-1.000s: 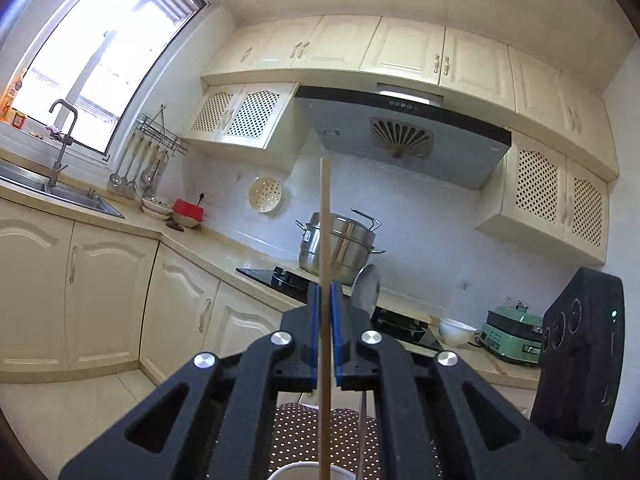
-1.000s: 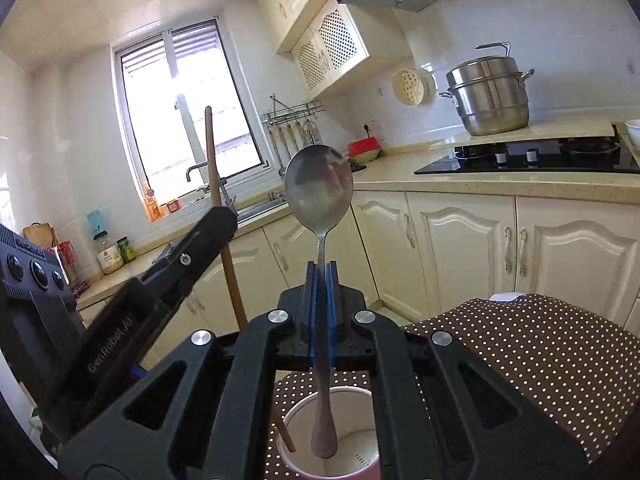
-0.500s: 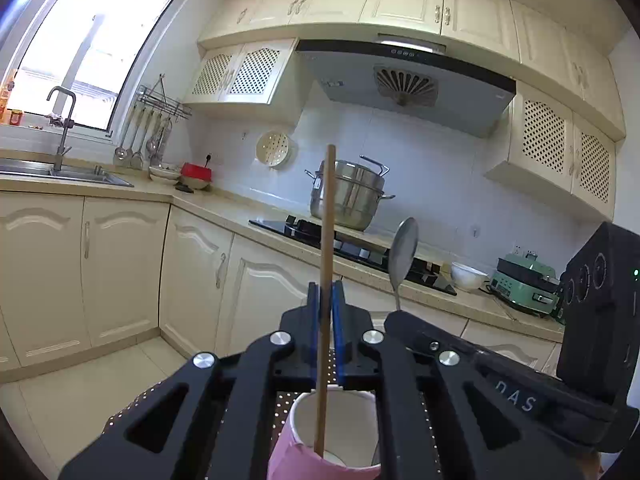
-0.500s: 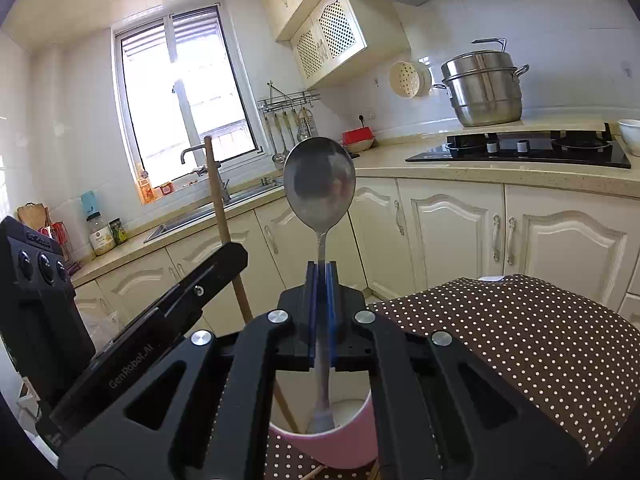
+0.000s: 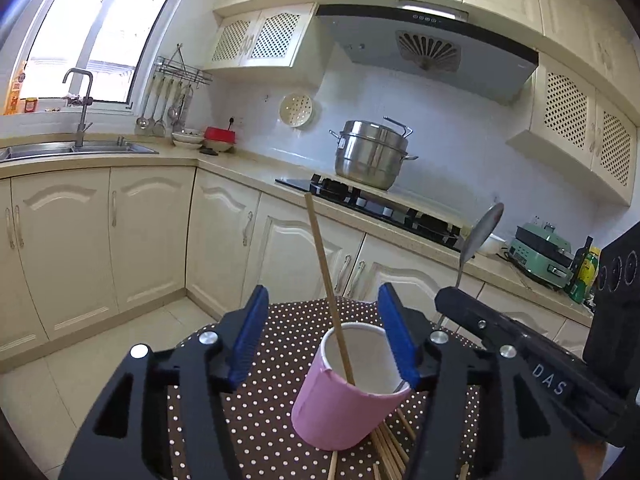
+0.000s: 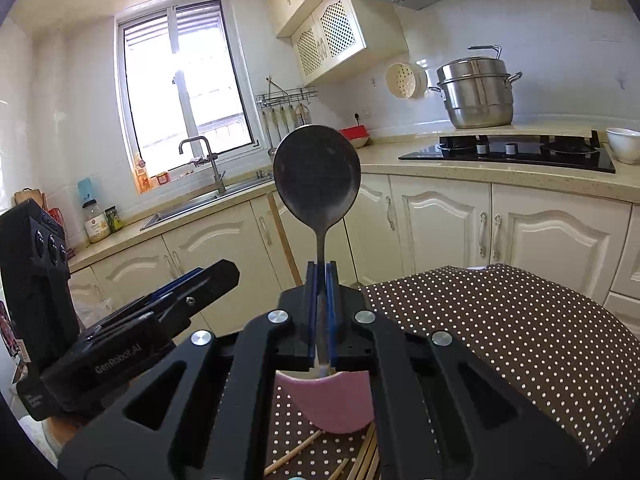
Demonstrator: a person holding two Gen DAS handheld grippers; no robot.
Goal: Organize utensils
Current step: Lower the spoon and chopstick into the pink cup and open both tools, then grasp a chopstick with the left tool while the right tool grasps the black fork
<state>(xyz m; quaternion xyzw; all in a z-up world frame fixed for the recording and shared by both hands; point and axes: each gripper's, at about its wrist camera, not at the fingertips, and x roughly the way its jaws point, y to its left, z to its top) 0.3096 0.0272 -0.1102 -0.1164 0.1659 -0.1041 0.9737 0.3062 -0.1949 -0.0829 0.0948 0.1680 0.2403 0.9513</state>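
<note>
Chopstick (image 5: 328, 280) leans on cup (image 5: 344, 404) rim, untouched.

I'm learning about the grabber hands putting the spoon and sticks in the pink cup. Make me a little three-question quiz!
1. True or false: the right gripper is clamped on the spoon.
2. What stands inside the pink cup, between the opening jaws of the left gripper? A) a fork B) a chopstick C) a knife
3. Fill in: more chopsticks lie on the ____ tablecloth beside the cup.

Key: 1 true; 2 B, and neither pad touches it; 3 polka-dot.
</note>
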